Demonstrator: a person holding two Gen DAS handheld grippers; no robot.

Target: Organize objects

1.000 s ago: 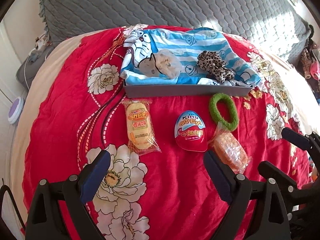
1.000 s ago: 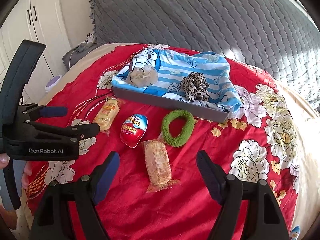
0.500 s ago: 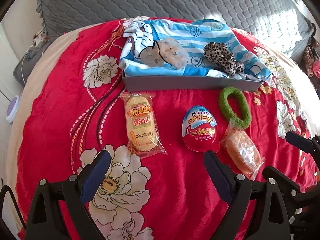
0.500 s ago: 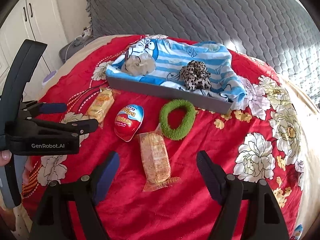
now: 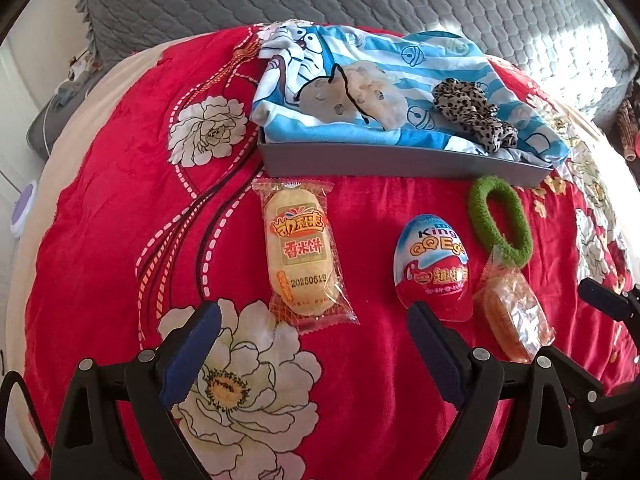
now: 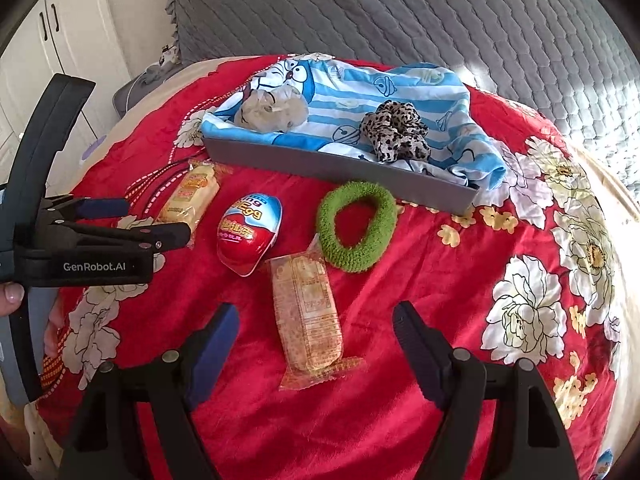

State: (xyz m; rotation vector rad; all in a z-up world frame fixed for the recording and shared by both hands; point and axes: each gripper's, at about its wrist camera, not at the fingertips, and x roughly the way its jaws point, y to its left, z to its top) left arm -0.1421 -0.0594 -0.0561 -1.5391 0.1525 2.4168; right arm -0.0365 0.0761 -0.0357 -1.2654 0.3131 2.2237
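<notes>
Gray tray [image 6: 336, 166] sits far side of red flowered blanket [image 6: 420, 288]; open blanket in front. Below its near edge: two snack packets [image 6: 306, 312] [image 5: 298, 254], one toy egg [image 5: 434, 266], one green hair tie [image 6: 356, 226]. Left gripper [image 5: 312, 344], right gripper [image 6: 316, 340]: both spread wide, empty.
</notes>
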